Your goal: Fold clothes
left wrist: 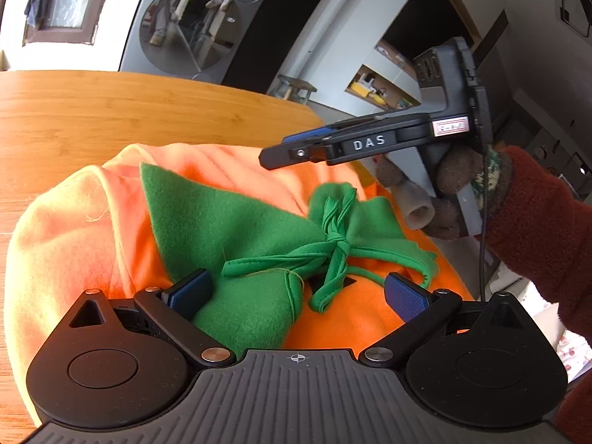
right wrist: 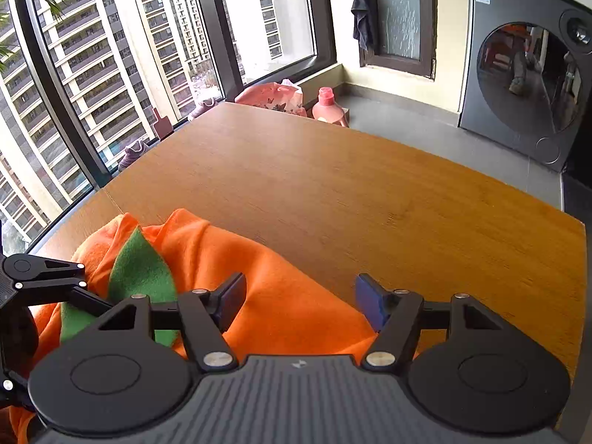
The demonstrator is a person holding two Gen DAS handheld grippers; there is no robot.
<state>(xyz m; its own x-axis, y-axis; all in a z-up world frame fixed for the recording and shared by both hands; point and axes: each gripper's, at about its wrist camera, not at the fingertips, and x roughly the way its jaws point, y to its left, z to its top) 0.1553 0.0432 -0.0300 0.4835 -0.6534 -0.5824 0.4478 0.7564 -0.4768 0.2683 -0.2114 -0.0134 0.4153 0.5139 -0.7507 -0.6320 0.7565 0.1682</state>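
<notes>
The orange garment lies bunched at the near edge of the wooden tabletop, its green collar and knotted green ties on top. The left gripper hovers over the ties with jaws spread, holding nothing; the right gripper is partly open above the orange fleece, also empty. A pinch taken here could snag the ties alone and drag the heap toward the edge.
</notes>
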